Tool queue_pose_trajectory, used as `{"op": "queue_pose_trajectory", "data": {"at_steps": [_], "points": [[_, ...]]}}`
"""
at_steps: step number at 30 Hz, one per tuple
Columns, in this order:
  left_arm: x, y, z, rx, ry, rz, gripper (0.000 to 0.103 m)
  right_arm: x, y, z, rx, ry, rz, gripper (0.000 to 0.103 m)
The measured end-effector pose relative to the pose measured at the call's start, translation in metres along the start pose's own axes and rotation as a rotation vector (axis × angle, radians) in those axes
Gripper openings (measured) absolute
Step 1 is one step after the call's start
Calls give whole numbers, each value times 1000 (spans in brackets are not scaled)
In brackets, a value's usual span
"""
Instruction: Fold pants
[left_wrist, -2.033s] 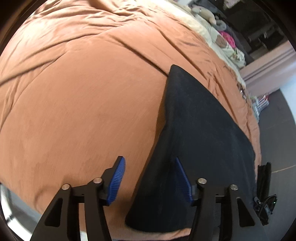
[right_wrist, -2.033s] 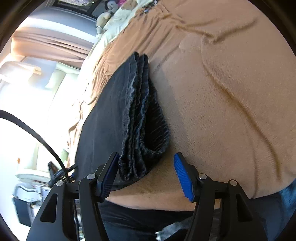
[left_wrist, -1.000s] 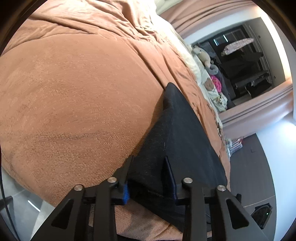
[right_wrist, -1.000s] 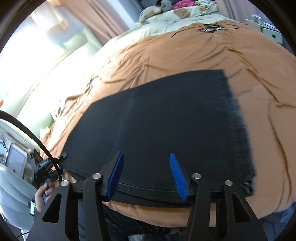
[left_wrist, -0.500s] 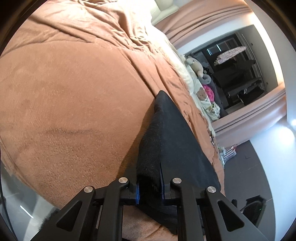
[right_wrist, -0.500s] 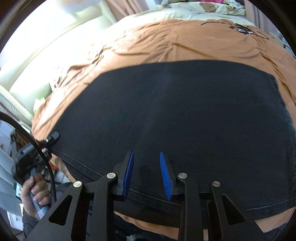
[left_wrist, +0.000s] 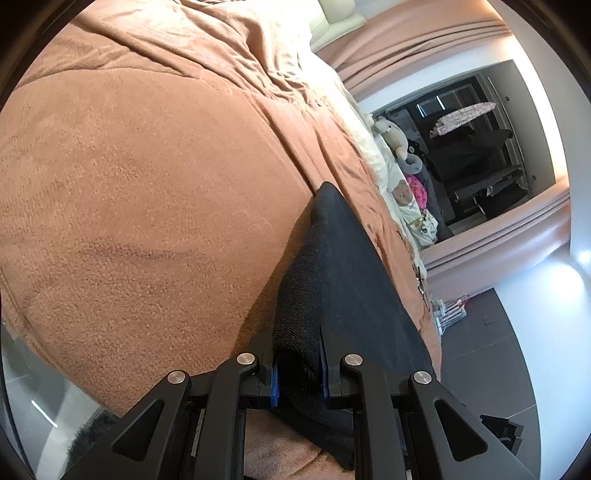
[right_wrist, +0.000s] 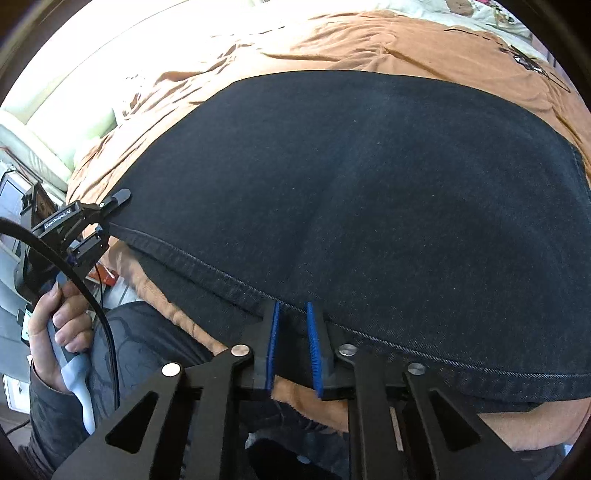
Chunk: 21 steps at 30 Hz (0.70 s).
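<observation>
Dark denim pants (right_wrist: 369, 184) lie folded flat on an orange-brown bedspread (right_wrist: 406, 40). My right gripper (right_wrist: 293, 332) points down at the near stitched hem. Its jaws are closing, with the hem between the blue pads. In the left wrist view the pants (left_wrist: 351, 277) run away from me as a narrow dark wedge over the bedspread (left_wrist: 147, 184). My left gripper (left_wrist: 299, 369) is shut on their thick near corner. The right wrist view also shows that left gripper (right_wrist: 110, 218) pinching the pants' left corner, with a person's hand (right_wrist: 62, 314) on its handle.
Stuffed toys (left_wrist: 395, 136) and pale bedding lie at the bed's far end. Pink curtains (left_wrist: 498, 251) and dark floor (left_wrist: 498, 332) lie beyond the bed's right side. A person's leg (right_wrist: 147, 350) and a black cable (right_wrist: 92, 295) are close to the near edge.
The right gripper has swung across the pants to the near hem, and its jaws have narrowed around it. The left gripper has gone from open to clamped on the pants' corner and stayed there.
</observation>
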<state>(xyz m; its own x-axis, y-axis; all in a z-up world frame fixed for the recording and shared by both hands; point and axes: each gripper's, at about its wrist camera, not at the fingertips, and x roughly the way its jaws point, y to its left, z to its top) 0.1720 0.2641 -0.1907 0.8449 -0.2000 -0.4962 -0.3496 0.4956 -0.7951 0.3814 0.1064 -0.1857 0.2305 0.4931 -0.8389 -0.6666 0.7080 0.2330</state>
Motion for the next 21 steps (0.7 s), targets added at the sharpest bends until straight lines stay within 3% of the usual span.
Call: {"op": "queue_pose_trajectory", "data": {"at_steps": [6, 21], "points": [[0, 3, 0, -9, 1, -6, 16, 6, 0, 15, 17, -19, -36, 2], [3, 6, 1, -47, 16, -1, 17, 44, -16, 98, 78, -29, -138, 1]]}}
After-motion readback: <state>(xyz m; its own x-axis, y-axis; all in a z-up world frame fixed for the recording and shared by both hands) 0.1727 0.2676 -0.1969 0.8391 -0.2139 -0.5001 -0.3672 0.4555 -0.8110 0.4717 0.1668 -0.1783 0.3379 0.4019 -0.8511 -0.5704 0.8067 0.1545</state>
